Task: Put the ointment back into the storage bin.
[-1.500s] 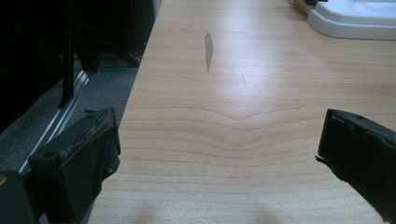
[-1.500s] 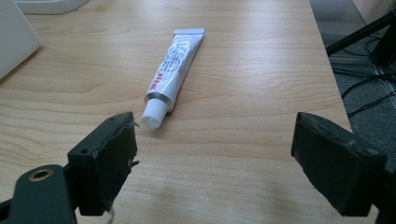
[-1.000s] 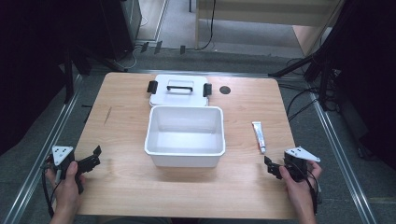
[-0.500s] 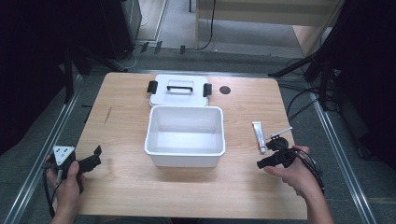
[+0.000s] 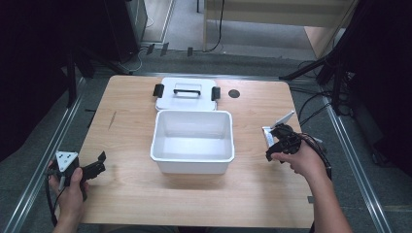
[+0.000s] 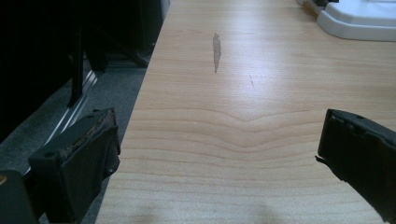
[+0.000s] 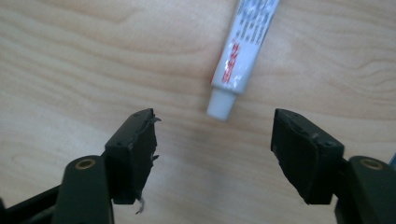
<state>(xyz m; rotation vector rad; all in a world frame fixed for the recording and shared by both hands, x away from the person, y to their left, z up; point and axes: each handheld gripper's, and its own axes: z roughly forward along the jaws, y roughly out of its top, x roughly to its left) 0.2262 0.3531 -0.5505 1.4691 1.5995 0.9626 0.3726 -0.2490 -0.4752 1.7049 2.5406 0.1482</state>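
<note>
The right gripper [image 7: 214, 140] hovers with released jaws over the white tube [image 7: 245, 51], right of the white bin [image 5: 192, 141]. The left gripper [image 6: 219, 158], jaws also released, waits far left of the bin.

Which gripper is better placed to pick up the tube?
Right. The right gripper hovers open just short of the tube's cap end, while the left gripper sits open at the table's far corner.
</note>
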